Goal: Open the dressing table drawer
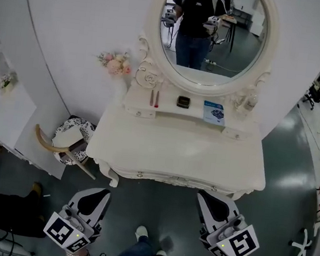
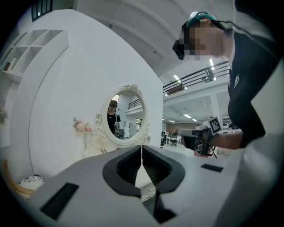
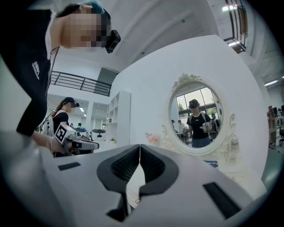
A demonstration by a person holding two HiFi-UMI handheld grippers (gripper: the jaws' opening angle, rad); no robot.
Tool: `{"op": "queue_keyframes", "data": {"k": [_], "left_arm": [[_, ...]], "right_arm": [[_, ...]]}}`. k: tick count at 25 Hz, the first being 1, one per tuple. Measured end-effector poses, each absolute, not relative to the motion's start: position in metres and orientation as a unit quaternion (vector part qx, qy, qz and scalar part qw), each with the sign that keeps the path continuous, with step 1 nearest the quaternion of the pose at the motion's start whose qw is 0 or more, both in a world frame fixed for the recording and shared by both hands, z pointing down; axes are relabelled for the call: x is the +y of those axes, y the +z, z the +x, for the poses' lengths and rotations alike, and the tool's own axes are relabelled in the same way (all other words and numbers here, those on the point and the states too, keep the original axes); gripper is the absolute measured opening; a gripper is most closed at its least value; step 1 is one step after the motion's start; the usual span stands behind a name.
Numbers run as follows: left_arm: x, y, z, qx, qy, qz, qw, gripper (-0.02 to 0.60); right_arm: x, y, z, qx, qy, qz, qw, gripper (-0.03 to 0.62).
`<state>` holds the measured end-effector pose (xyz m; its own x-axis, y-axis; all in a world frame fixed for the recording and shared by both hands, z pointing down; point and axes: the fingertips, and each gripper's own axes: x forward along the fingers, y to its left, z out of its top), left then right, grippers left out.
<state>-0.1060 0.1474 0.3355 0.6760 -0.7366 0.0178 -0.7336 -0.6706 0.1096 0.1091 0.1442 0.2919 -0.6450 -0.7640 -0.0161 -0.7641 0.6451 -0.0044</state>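
Nearest, left gripper point(image 1: 98, 193) and right gripper point(image 1: 205, 197): jaws pressed together, nothing between. Hang short of table point(image 1: 174, 149), tips aimed at its front. Drawer point(image 1: 174, 180) shut under the tabletop's edge, with small knobs point(image 1: 138, 174) left and right. Farther back, shelf point(image 1: 168, 109) with small items, then mirror point(image 1: 214, 38). Risk of bumping a knob instead of gripping it if brought in closed; risk of skewing and jamming by tugging one knob only.

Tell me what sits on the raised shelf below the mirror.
On the shelf: two slim sticks, a small dark case, a blue-and-white card and a clear bottle. Its little drawers are closed, so their contents are hidden.
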Motion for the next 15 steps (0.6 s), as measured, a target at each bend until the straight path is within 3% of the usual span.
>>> {"op": "queue_keyframes", "data": {"k": [15], "left_arm": [[0.111,0.341,-0.149,-0.387,-0.025,0.920,0.055,0.021]], "right_arm": [[0.106,0.279,0.052,0.908,0.013,-0.418,0.023,0.018]]}}
